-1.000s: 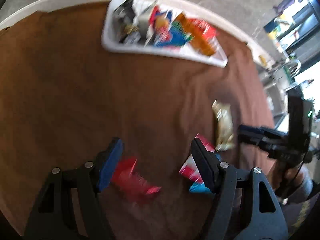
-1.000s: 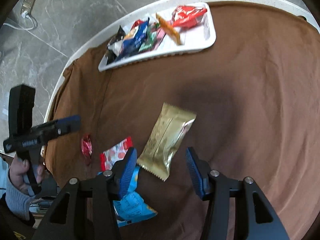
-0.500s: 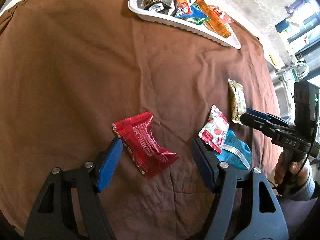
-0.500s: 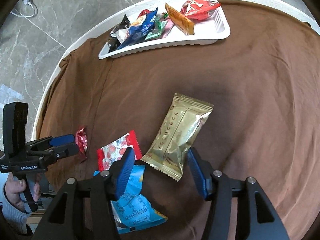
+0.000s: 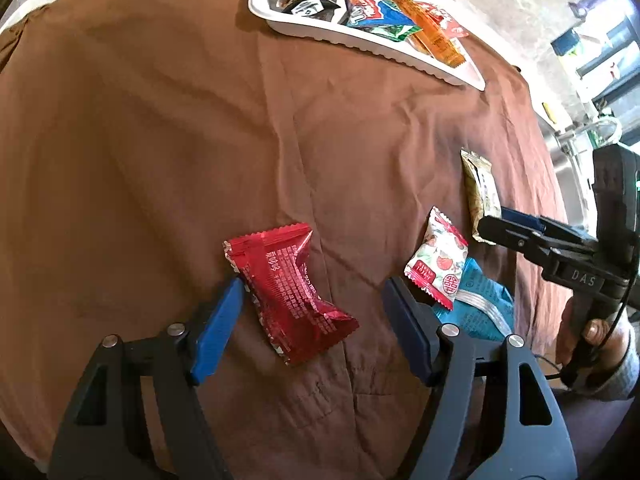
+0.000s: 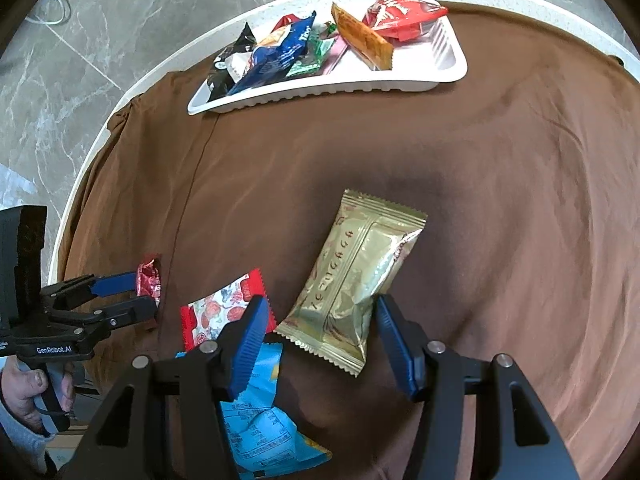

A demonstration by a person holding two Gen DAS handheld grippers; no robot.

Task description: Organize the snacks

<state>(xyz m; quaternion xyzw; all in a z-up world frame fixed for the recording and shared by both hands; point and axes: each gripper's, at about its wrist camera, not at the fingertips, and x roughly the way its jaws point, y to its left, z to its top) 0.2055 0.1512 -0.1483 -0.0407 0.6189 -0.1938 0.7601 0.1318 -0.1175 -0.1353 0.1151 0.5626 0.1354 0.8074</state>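
Left wrist view, nearest first: straddling a red packet [image 5: 290, 292] with the left claw [image 5: 312, 284], jaws spread wide and gripping nothing. Resting one blue fingertip [image 5: 224, 312] just beside the packet's 9 o'clock edge, leaving the other well clear at 3 o'clock. Settling after a fast swing: showing the packet as a red smear a second ago, now showing it sharp and centred between the fingers, lying flat on the brown cloth [image 5: 160, 140].

Passing outward toward 3 o'clock: finding a strawberry-print packet [image 5: 438, 264] overlapping a blue packet [image 5: 476, 304], both loose on the cloth.

Right wrist view, nearest first: closing in on a gold packet [image 6: 360, 280] with the right claw [image 6: 320, 300], jaws likewise wide apart and holding nothing. Bracketing the packet's near end now, where a second ago the fingertips were sitting short of it. Catching the strawberry-print and blue packets again at 7 to 8 o'clock, partly behind the near finger.

Farthest out, at 12 o'clock in both views: holding a heap of mixed packets in a white tray [image 6: 320, 92] near the far rim of the round table [image 6: 160, 76].

Judging from this: lining both claws up for a grasp at once, red packet on the left and gold on the right, each likely bound for the tray. Leaving four packets not yet sorted. Risking a slip on thin, glossy wrappers lying flat on soft cloth, or a pinch of fabric along with the packet.
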